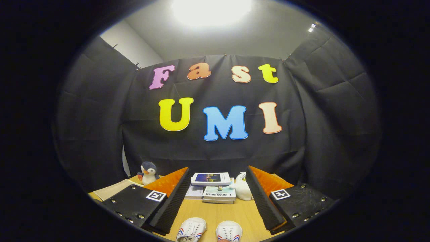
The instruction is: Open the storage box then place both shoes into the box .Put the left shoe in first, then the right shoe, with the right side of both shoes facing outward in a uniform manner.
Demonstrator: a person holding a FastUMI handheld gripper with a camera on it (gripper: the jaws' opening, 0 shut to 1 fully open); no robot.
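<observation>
Entry, left to right, as seen along my tongs.

1. A flat pale cream sheet or folder (112,190) lies on the light wooden tabletop (218,213), beyond my left finger.
2. A small plush penguin, dark grey with a white belly and an orange beak (148,172), stands upright on the table's far side, just past that sheet and near the black cloth wall.
3. My left finger (168,198) reaches forward; nothing touches it.
4. A low pile of books and booklets (213,190), the top one with a white cover and a dark blue picture, rests beyond the fingers, between them in line of sight.
5. A pair of white canvas shoes with red and blue stripes: one shoe (191,229) nearer my left finger, the other (229,231) just beside it, nearer the right. Both sit on the table between my fingers, close below them, toes pointing away. Which is the left shoe I cannot tell.
6. My gripper (218,188) is wide apart and holds nothing.
7. A small white plush bird (242,188) stands just beside the book pile, against my right finger's far end.
8. My right finger (263,201) is likewise free.
</observation>
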